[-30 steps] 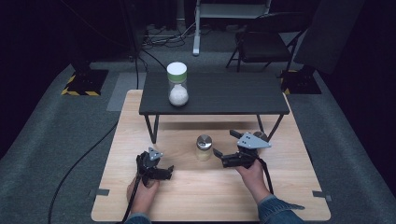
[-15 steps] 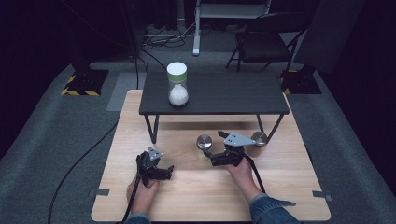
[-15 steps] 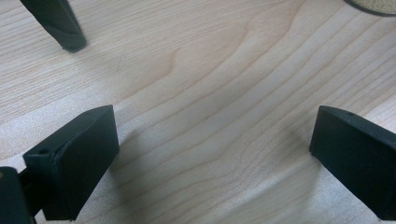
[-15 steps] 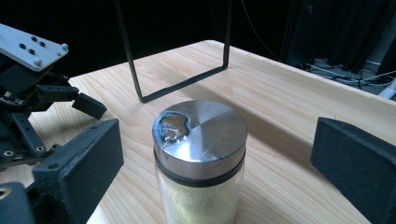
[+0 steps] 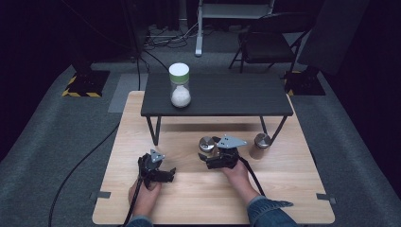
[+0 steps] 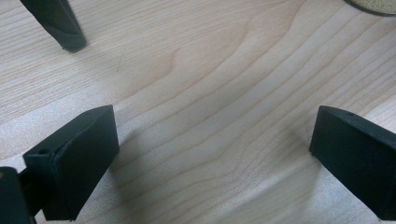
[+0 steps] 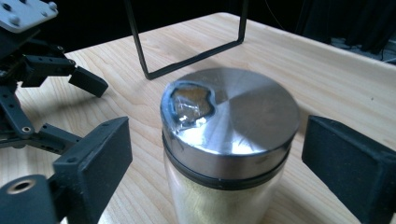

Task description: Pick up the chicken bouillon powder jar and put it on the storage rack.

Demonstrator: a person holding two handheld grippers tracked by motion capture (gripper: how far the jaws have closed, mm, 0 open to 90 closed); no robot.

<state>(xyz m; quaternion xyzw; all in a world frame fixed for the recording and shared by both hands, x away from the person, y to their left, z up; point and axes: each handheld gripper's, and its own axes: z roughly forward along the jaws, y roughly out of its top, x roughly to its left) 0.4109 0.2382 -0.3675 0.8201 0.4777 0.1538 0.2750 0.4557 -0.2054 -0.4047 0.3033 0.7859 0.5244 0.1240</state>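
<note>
A glass jar (image 7: 229, 140) with a silver lid and pale yellowish contents stands upright on the wooden board (image 5: 283, 198). My right gripper (image 7: 217, 140) is open, with one jaw on each side of the jar and a gap at both. From above, the same jar (image 5: 206, 144) stands just ahead of my right gripper (image 5: 210, 154). My left gripper (image 6: 215, 140) is open over bare wood. In the high view the left gripper (image 5: 168, 174) rests at the board's front left.
A low black table (image 5: 227, 94) stands on the back of the board, with a white-lidded jar (image 5: 179, 85) of white powder on top. A second metal-lidded jar (image 5: 261, 143) stands by the table's right legs. A table leg (image 6: 56, 23) is near my left gripper.
My right gripper has moved left, bringing its open jaws around the silver-lidded jar and uncovering the second jar at the right. The left gripper has stayed put.
</note>
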